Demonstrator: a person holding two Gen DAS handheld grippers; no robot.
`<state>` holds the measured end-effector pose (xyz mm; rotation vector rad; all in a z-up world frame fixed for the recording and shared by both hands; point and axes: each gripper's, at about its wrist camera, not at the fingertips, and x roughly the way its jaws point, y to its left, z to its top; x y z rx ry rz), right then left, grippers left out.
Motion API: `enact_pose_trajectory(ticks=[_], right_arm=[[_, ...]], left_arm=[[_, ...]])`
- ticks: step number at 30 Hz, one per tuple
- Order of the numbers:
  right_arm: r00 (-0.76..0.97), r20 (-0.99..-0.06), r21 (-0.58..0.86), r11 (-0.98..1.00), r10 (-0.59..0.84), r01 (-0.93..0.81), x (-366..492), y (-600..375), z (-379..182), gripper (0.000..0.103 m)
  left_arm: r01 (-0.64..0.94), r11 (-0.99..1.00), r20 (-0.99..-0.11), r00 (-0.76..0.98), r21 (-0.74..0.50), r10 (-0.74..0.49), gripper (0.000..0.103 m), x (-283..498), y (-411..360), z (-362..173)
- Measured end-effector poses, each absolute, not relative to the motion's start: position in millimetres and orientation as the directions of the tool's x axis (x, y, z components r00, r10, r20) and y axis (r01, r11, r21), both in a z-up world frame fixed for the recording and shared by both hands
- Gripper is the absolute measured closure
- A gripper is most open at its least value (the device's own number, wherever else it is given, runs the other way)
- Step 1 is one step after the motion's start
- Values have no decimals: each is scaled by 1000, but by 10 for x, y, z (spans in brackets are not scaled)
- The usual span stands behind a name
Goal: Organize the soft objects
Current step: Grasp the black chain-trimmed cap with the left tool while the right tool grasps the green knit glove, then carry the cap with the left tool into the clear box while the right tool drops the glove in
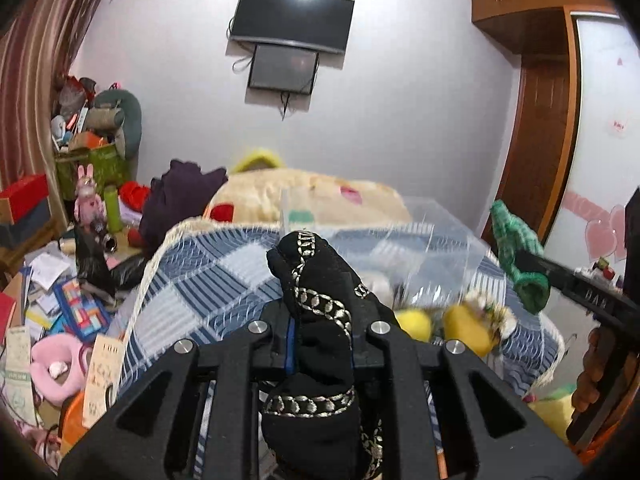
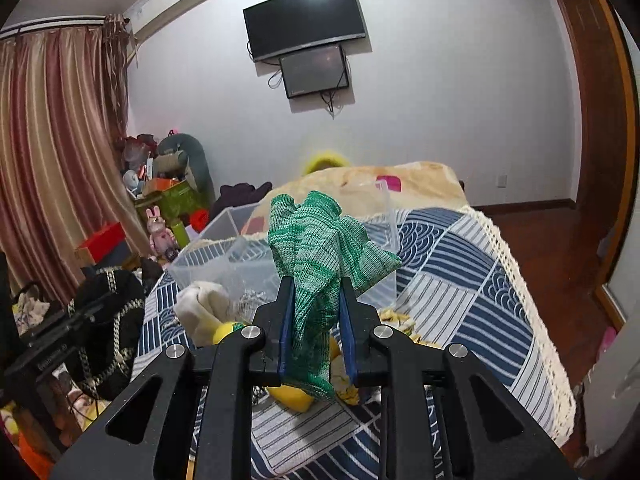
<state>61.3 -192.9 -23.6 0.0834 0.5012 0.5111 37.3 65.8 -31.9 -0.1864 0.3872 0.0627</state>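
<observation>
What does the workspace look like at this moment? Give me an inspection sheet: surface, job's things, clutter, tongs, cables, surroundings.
Surface: bed with a blue and white patterned bedspread.
Job's things: black cloth with chain print held up in the left tongs; green knit cloth held up in the right tongs; clear plastic bin on the bed beyond them.
Clutter: yellow soft toys and a cream cloth on the bedspread; boxes, papers and a pink bunny doll piled left of the bed.
Tongs: both closed on cloth.
Cables: loose wires hanging below the wall television.
Surroundings: striped curtain, wooden wardrobe.
</observation>
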Motion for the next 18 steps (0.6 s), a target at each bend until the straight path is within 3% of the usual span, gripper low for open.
enact_pose_trajectory(ticks=[12, 18], right_arm=[[787, -400, 125, 879, 469, -460, 745, -1840, -23, 84], [797, -393, 104, 883, 458, -457, 917, -1776, 56, 84]], left_arm=[[-80, 987, -301, 953, -140, 35, 86, 784, 708, 69], [-87, 985, -313, 949, -152, 35, 86, 1010, 694, 178]])
